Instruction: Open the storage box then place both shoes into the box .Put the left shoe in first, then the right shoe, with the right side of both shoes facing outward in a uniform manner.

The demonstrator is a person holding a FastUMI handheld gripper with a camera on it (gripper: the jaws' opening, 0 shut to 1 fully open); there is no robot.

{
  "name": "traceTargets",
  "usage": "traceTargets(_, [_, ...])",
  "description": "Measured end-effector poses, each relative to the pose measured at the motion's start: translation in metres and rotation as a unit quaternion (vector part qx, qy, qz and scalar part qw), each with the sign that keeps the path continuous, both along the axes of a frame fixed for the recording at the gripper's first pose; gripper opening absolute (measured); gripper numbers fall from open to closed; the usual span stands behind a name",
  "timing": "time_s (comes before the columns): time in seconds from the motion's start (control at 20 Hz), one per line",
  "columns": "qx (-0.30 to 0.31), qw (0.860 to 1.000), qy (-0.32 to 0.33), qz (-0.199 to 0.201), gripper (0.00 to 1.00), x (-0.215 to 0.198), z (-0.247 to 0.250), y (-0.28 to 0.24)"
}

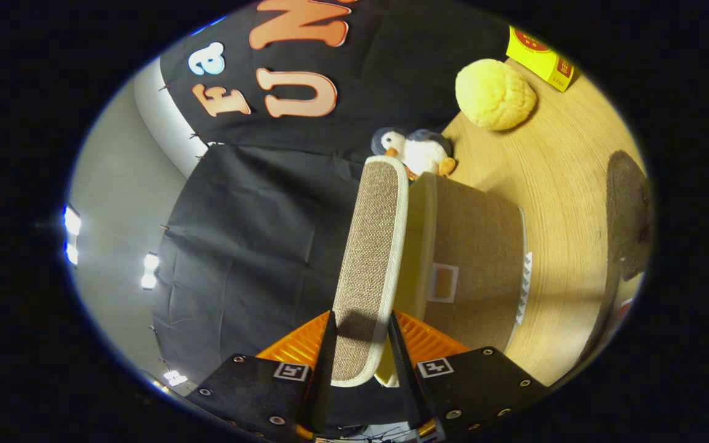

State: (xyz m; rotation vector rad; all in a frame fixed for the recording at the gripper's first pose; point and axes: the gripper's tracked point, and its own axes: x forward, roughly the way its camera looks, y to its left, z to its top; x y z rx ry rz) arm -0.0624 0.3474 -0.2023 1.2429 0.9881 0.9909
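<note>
Gripper view, and the whole scene is rolled on its side: the wooden table (567, 184) runs up the right, the black cloth wall (256, 246) fills the left.

The gripper (360, 341) has its two fingers closed in on the lid (372, 258) of the storage box (474, 258), one finger on each face of it, pinching the near end. The lid is a flat woven panel with a pale trim, seen nearly edge-on. Its long axis runs straight away from the fingers, its far rounded end pointing towards the toy penguin (416, 151).

Just right of the lid sits the box itself, woven brown sides, pale lining showing at the mouth where the lid stands clear of it. A small label window (444, 283) faces the camera, close beside the right finger.

Beyond the box, on the table: the penguin touching or just behind the lid's far tip, then a fluffy yellow ball (495, 93) further off, and a yellow carton (540, 58) at the far edge. A dark shadow (628, 215) lies on the table to the right.
</note>
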Motion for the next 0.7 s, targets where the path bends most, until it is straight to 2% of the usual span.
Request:
traceTargets(0.1, [0.012, 1.0, 0.005, 0.0, 0.38, -0.001, 0.011, 0.005])
traceTargets(0.3, [0.033, 0.999, -0.014, -0.038, 0.25, 0.017, 0.046, 0.013])
traceTargets(0.4, [0.048, 0.998, -0.017, -0.034, 0.16, 0.018, 0.07, 0.026])
traceTargets(0.5, [0.04, 0.998, -0.04, -0.028, 0.12, 0.022, 0.085, 0.042])
traceTargets(0.7, [0.037, 0.997, -0.062, -0.004, 0.13, 0.021, 0.116, 0.084])
